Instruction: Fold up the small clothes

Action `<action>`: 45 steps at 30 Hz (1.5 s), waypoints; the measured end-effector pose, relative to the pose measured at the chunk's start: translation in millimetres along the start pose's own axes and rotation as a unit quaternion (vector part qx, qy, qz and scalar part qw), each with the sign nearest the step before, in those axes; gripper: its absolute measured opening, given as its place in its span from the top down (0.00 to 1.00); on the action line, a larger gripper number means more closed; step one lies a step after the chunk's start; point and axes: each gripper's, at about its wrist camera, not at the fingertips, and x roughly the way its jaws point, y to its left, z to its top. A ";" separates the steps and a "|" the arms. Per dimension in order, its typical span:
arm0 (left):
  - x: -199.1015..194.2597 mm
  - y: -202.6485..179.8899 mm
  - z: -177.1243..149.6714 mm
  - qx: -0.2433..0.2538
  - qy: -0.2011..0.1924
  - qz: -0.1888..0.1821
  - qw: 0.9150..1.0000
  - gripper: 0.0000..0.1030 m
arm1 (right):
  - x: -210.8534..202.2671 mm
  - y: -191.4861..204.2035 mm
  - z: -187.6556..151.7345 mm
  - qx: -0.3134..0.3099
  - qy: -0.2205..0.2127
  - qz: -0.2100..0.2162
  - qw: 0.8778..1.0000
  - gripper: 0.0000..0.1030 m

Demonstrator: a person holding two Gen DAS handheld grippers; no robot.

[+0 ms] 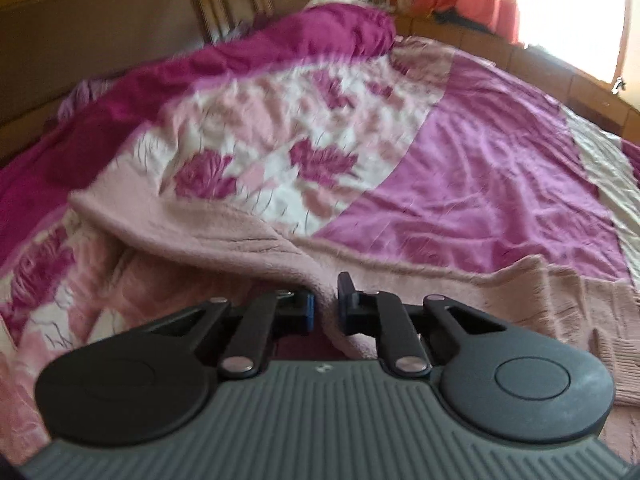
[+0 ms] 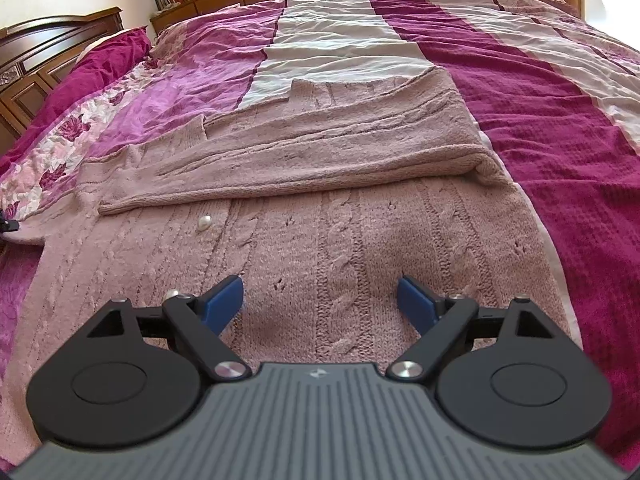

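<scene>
item: pink cable-knit sweater (image 2: 328,240), spread on a bed with a magenta, white and floral bedspread (image 2: 540,92), one part folded across its body; white button (image 2: 206,223) on the knit. left gripper (image 1: 325,300) pinches a raised sweater edge; right gripper (image 2: 320,300) spread wide just above the knit
</scene>
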 end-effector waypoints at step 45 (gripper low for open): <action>5.9 16.2 -22.2 -0.153 0.068 0.004 0.986 0.36 | -16.0 -11.2 1.8 0.055 -0.038 0.024 0.997 0.10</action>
